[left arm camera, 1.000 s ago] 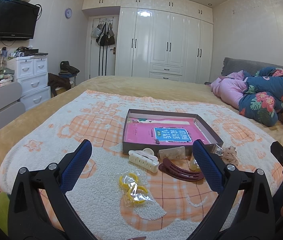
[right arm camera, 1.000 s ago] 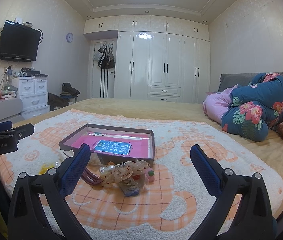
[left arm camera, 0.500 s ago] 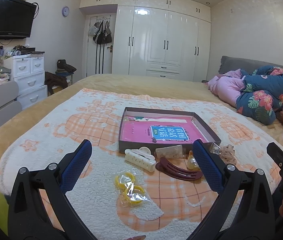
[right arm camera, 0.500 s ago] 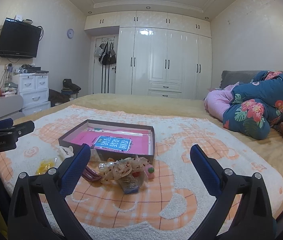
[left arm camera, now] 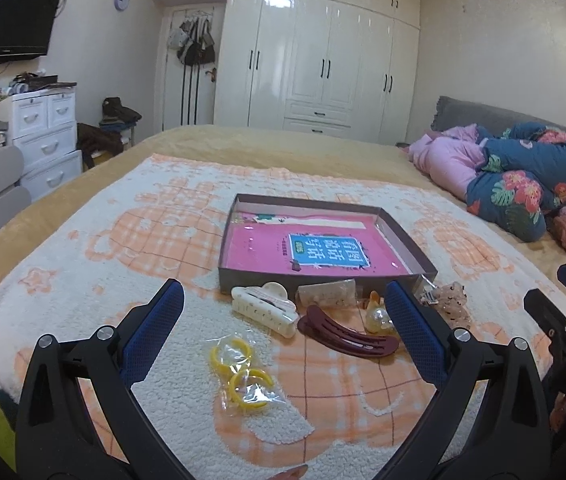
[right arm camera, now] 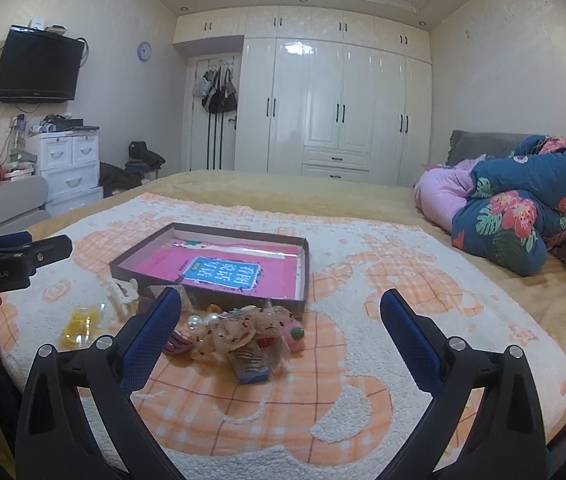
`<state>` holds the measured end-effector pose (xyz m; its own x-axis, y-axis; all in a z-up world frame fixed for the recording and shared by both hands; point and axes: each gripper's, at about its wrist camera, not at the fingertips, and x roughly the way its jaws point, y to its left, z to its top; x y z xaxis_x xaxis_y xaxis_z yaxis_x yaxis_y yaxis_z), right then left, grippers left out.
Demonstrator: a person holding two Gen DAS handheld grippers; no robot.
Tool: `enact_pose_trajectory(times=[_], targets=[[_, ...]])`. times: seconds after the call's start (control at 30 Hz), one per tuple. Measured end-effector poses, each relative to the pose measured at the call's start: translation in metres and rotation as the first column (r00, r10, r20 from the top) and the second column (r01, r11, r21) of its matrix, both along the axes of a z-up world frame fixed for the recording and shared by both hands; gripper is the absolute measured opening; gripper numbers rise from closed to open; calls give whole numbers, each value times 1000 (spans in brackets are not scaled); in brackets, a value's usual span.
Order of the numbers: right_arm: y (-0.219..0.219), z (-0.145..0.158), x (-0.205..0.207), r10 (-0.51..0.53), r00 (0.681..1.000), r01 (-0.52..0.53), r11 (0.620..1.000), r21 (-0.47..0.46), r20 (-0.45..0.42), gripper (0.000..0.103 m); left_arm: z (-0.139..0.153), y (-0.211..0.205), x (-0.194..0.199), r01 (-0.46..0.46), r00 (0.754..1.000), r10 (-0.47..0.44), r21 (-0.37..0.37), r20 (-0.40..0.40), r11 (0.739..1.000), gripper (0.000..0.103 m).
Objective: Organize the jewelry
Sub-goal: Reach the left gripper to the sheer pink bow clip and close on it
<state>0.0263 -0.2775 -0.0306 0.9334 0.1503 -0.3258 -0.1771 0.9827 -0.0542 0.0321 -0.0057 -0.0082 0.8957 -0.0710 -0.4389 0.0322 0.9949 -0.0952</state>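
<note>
On the bed blanket (left arm camera: 83, 264), your hair clips wait beside the box (left arm camera: 325, 242).
Your left gripper (left arm camera: 283, 332) and right gripper (right arm camera: 281, 328) hover spread wide, gripping nothing; the clips (left arm camera: 307, 316) lie just before the box.

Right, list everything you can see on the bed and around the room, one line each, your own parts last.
shallow cardboard box with pink lining: one, grey-brown, mid-blanket
cream claw hair clip: one, before the box
maroon curved hair clip: one, right of cream clip
bagged yellow hair rings: two, nearest left gripper
sheer spotted bow hair piece: one, beige, at box's right corner
orange-patterned fleece blanket: one, on bed
white wardrobe: one, far wall
wall television: one, black, left wall
left hand-held gripper: open, empty
right hand-held gripper: open, empty
</note>
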Motion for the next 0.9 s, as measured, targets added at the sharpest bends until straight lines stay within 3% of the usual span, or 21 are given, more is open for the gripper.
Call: enact_pose_trajectory(times=[0.37,0.57,0.7,0.9], targets=[[-14,-19,36,-9,993,6,1000,-29,-118,97,-9,-24,27,139,990,-138,38,-41,990,92],[-21,-34,56,2,979,-12,999,-46,-203,96,-19,-41,45,277,958,-274,28,-79,960,92],[-21,-45,65,24,968,-43,997,-70,-251,75,-30,-56,56,339,935,-331,48,-129,939,92],[-19,-56,75,64,951,-87,994,-62,-303,61,-43,-73,66,424,895,-409,55,-181,904,82]])
